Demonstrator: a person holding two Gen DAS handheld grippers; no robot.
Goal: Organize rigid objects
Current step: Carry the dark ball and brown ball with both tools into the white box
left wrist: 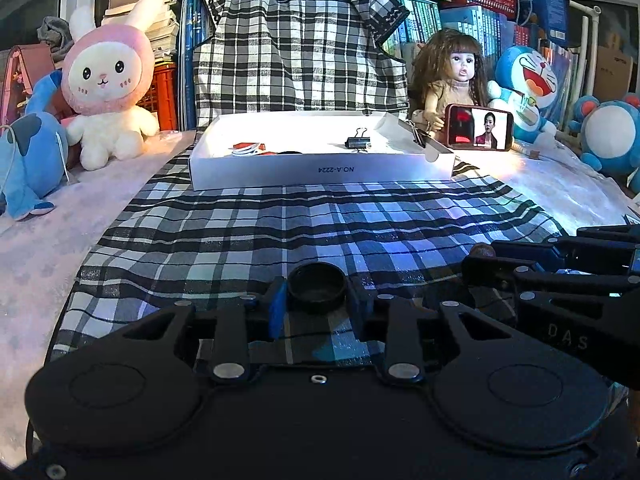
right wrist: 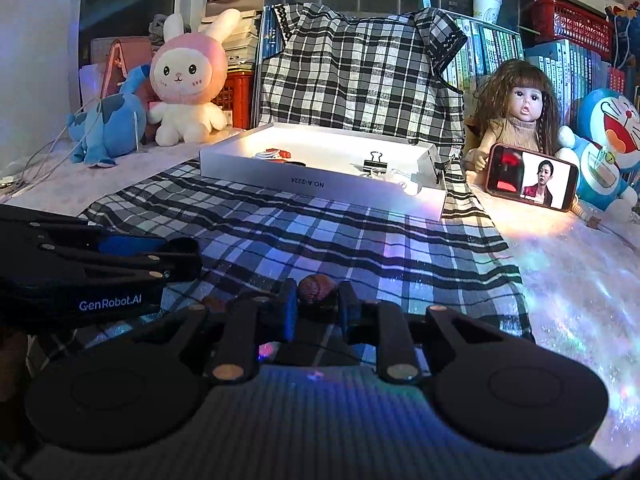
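Black cap [left wrist: 317, 289]: pinched between left tool [left wrist: 316, 304] pads, open side up, near edge of plaid cloth [left wrist: 304, 224]. Brown walnut-like nut [right wrist: 316, 289]: pinched in right tool [right wrist: 317, 308], also at near edge of cloth. Both tools nearly pressed together, each clamped on its item. Tools sat side by side, close, right tool visible at right edge of left wrist view, left tool at left edge of right wrist view. Whether cap and nut rested on cloth or hung just above: could not tell.

White tray box [left wrist: 320, 168] lay at far end of cloth, well apart from both tools. Inside: black binder clip [left wrist: 357, 141] toward right, red-and-white item [left wrist: 248, 148] toward left, dark flat item between, partly hidden by near wall. Second binder clip [left wrist: 418, 136] clamped on right rim.

Phone [left wrist: 480, 127] propped against doll [left wrist: 452, 76], right of box, screen lit. Pink rabbit plush [left wrist: 108, 84] far left, blue plush [left wrist: 28, 152] beside it.
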